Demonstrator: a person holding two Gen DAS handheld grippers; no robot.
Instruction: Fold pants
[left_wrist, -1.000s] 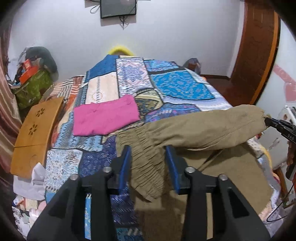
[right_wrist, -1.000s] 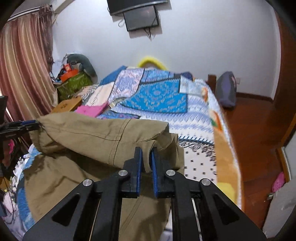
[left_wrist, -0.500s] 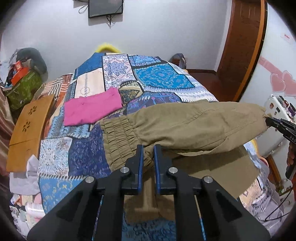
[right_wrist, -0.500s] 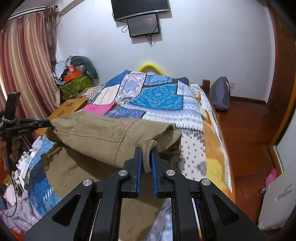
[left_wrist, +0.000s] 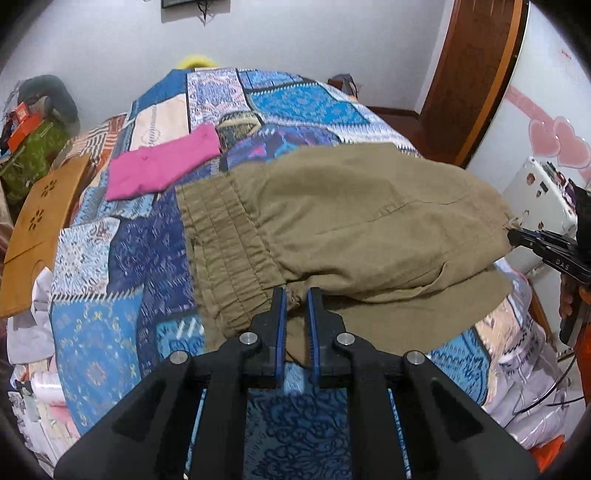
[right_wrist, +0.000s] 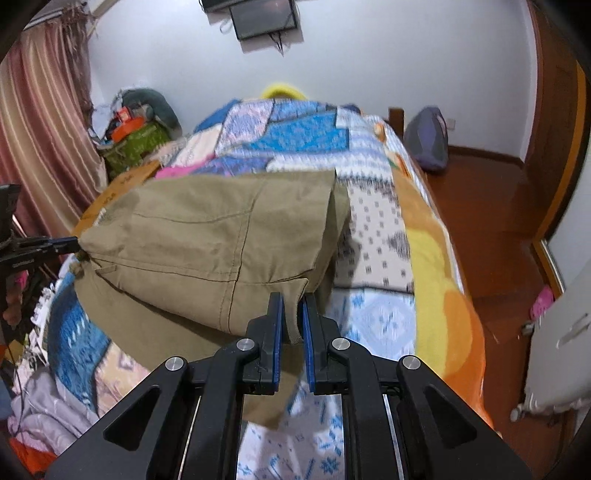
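Olive-khaki pants (left_wrist: 354, 229) lie across the near end of a patchwork bed, the top layer lifted and stretched between both grippers. My left gripper (left_wrist: 295, 295) is shut on the pants' edge by the elastic waistband (left_wrist: 225, 254). My right gripper (right_wrist: 293, 301) is shut on the hem end of the pants (right_wrist: 207, 251). The right gripper also shows at the right edge of the left wrist view (left_wrist: 517, 234), and the left gripper at the left edge of the right wrist view (right_wrist: 72, 243), each pinching the cloth.
A folded pink garment (left_wrist: 162, 166) lies on the bed (left_wrist: 295, 99) beyond the pants. A wooden lap table (left_wrist: 40, 221) leans at the bed's left side. Clutter and a curtain (right_wrist: 40, 122) stand left; wooden floor (right_wrist: 487, 206) and a bag (right_wrist: 428, 140) right.
My left gripper closed on the waistband edge. Both grippers then carried the lifted layer forward over the lower layer, so the pants now cover more of the bed's near end.
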